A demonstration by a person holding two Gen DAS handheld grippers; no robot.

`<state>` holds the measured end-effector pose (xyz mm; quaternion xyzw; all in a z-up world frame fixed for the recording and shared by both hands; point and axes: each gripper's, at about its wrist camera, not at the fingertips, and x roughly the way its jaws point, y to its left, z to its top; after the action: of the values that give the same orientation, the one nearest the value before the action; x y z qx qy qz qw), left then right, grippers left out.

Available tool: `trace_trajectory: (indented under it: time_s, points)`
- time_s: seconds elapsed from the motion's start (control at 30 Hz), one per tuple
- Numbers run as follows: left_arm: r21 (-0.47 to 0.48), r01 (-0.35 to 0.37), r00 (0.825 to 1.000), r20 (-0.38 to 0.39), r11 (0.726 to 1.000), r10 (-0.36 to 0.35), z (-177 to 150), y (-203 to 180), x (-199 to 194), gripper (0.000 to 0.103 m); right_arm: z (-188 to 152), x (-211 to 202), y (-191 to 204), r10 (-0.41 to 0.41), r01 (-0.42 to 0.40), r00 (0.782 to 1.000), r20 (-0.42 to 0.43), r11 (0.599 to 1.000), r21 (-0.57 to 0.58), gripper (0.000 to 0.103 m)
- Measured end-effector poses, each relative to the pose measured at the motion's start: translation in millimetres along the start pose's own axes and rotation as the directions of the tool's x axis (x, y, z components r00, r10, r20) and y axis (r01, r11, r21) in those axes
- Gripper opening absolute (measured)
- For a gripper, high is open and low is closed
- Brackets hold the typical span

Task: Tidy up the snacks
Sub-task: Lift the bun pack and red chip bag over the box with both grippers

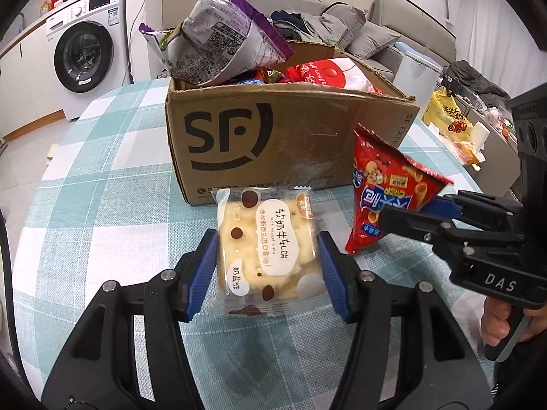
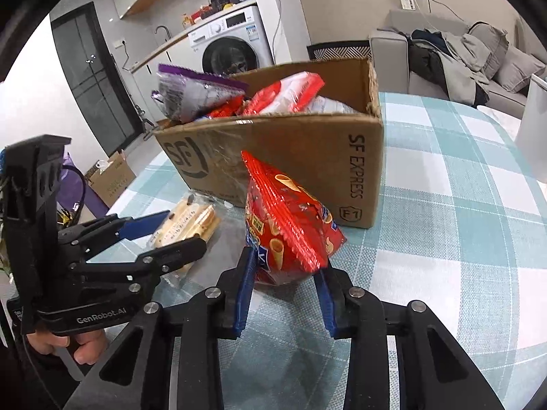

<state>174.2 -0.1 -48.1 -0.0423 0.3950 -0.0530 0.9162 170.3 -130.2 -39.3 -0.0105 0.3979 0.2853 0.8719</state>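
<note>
Cardboard box (image 1: 273, 143) heaped with snacks (purple bag (image 1: 218, 37) topmost); left tool (image 1: 268, 266) grips biscuit pack (image 1: 270, 246), right tool (image 2: 285, 290) red bag (image 2: 290, 229).

Bright, even indoor light in both views. Soft shadows under the packets on the checked desk (image 1: 102, 157). Glare on the tape across the cardboard box (image 2: 307, 157). Strong fisheye bending with dark corners. Sharp centre, slightly soft background.
</note>
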Motion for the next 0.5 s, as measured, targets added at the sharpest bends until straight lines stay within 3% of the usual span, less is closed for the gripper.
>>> trace_trajectory:
  time_s: [0.5]
  points:
    - [-0.005,-0.002,1.0,0.027,1.0,0.002,0.0,-1.7,-17.8,0.055,-4.6,-23.3,4.4,0.047,-0.047,0.997,0.063,0.999,-0.005,0.031]
